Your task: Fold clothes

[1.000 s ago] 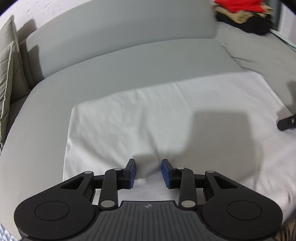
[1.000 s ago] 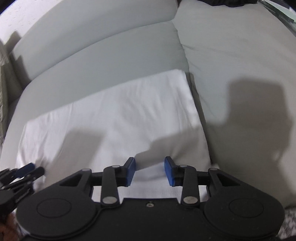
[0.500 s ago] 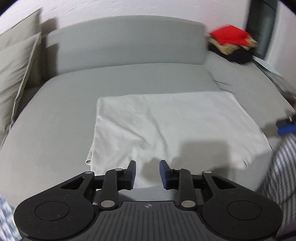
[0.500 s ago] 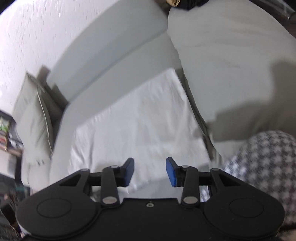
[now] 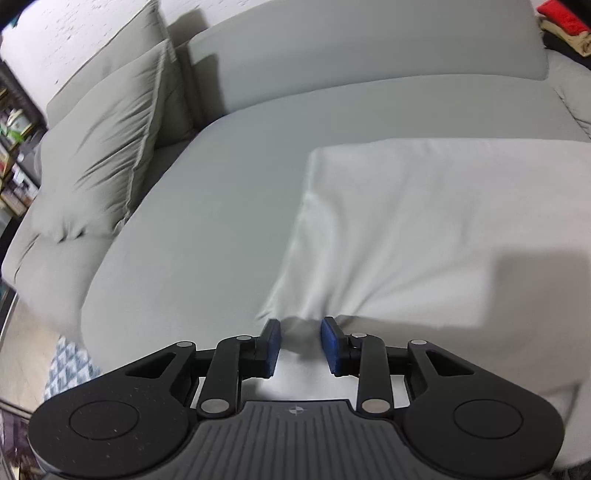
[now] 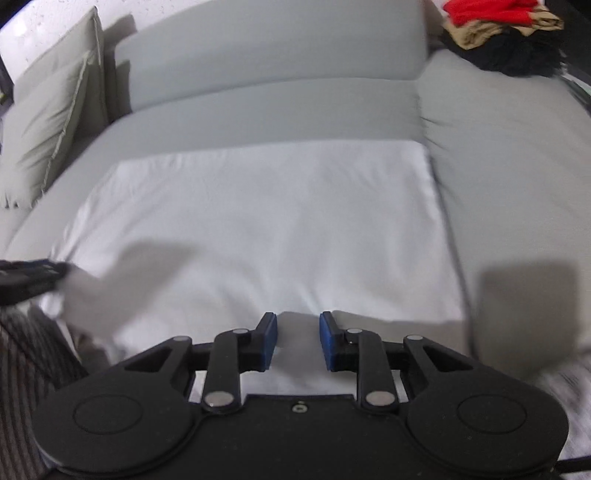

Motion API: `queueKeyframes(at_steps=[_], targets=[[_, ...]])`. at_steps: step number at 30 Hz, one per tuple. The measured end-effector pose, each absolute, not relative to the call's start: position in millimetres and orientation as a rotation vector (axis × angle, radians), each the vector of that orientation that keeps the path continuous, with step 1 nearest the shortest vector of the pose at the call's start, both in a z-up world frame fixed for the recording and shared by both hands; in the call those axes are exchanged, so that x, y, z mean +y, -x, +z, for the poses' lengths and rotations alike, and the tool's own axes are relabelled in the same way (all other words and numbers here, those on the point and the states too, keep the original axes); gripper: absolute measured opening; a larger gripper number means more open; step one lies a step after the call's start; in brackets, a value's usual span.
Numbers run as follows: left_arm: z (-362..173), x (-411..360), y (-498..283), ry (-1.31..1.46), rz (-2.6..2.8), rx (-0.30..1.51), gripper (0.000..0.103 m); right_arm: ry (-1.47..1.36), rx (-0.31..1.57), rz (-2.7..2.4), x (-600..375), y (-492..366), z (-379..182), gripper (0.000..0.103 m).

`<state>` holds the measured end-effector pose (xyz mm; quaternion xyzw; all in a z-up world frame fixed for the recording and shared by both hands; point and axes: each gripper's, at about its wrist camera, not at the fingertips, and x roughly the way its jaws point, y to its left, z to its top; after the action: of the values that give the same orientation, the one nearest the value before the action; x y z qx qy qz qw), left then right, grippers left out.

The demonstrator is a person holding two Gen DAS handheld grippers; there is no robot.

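Note:
A white garment (image 6: 266, 229) lies spread flat on the grey sofa seat (image 6: 258, 110), folded into a wide rectangle. It also shows in the left wrist view (image 5: 424, 221). My left gripper (image 5: 300, 343) is open, its blue pads on either side of the garment's near left corner, which is bunched between them. It also shows at the left edge of the right wrist view (image 6: 33, 273). My right gripper (image 6: 297, 339) is open over the garment's near edge, right of the middle.
Grey cushions (image 5: 107, 147) lean at the sofa's left end. A pile of red, tan and black clothes (image 6: 506, 33) sits at the back right. A patterned rug (image 5: 70, 369) lies on the floor at the lower left.
Both grippers pulled back from over the garment, then came down to its near edge. The left one now straddles the near left corner; the right one is at the near edge. Both stayed open.

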<state>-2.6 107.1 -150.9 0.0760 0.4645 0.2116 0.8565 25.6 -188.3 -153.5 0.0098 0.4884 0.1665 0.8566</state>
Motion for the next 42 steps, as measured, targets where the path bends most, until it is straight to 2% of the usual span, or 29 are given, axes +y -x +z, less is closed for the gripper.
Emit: queueKeyframes(at_steps=[4,6,9,10,13,16,17,19,21,22,23,24,25,27,28,30,32,37,39,40,42], targets=[[-130,131,20,0.009,0.413,0.9,0.029,-0.102,1.001,0.328,-218,-24,-139,0.03],[-124,128,16,0.024,0.376,0.841,0.028,-0.154,0.951,0.315,-232,-27,-131,0.036],[-122,113,0,0.018,0.305,0.788,0.028,-0.228,0.836,0.241,-242,-42,-131,0.037],[-124,107,-8,0.015,0.276,0.782,0.028,-0.253,0.815,0.226,-242,-49,-133,0.036],[-134,85,-41,-0.008,0.19,0.786,0.029,-0.316,0.832,0.256,-227,-77,-153,0.022],[-153,71,-73,-0.094,0.183,0.804,0.03,-0.341,0.86,0.309,-206,-102,-176,0.02],[-154,80,-73,-0.081,0.237,0.811,0.03,-0.336,0.861,0.313,-201,-108,-184,0.019],[-156,97,-74,-0.054,0.345,0.824,0.032,-0.323,0.845,0.231,-209,-112,-191,0.006],[-158,113,-74,-0.027,0.454,0.836,0.036,-0.327,0.833,0.124,-225,-112,-194,0.003],[-159,122,-74,-0.013,0.508,0.841,0.04,-0.329,0.826,0.071,-233,-112,-196,0.003],[-160,130,-74,0.001,0.563,0.846,0.04,-0.33,0.819,0.017,-241,-112,-198,0.004],[-161,139,-75,0.015,0.617,0.851,0.034,-0.331,0.811,-0.036,-248,-112,-200,0.006],[-163,147,-75,0.029,0.672,0.855,0.031,-0.34,0.805,-0.069,-254,-111,-200,0.003],[-165,164,-75,0.058,0.78,0.861,0.031,-0.386,0.797,-0.059,-257,-108,-191,0.003],[-165,171,-75,0.071,0.826,0.863,0.027,-0.409,0.793,-0.054,-259,-107,-186,0.005],[-151,167,-71,0.067,0.774,0.844,0.026,-0.454,0.784,-0.044,-262,-104,-176,0.01],[-135,155,-70,0.042,0.673,0.797,0.026,-0.5,0.776,-0.034,-266,-101,-167,0.014],[-109,104,-86,-0.038,0.309,0.689,0.027,-0.577,0.735,0.097,-250,-112,-151,0.016],[-115,78,-101,-0.067,0.169,0.68,0.029,-0.579,0.74,0.158,-232,-127,-158,0.016],[-121,67,-111,-0.098,0.139,0.684,0.033,-0.576,0.743,0.186,-223,-135,-162,0.016],[-135,45,-130,-0.159,0.081,0.689,0.033,-0.57,0.751,0.247,-202,-151,-173,0.016]])
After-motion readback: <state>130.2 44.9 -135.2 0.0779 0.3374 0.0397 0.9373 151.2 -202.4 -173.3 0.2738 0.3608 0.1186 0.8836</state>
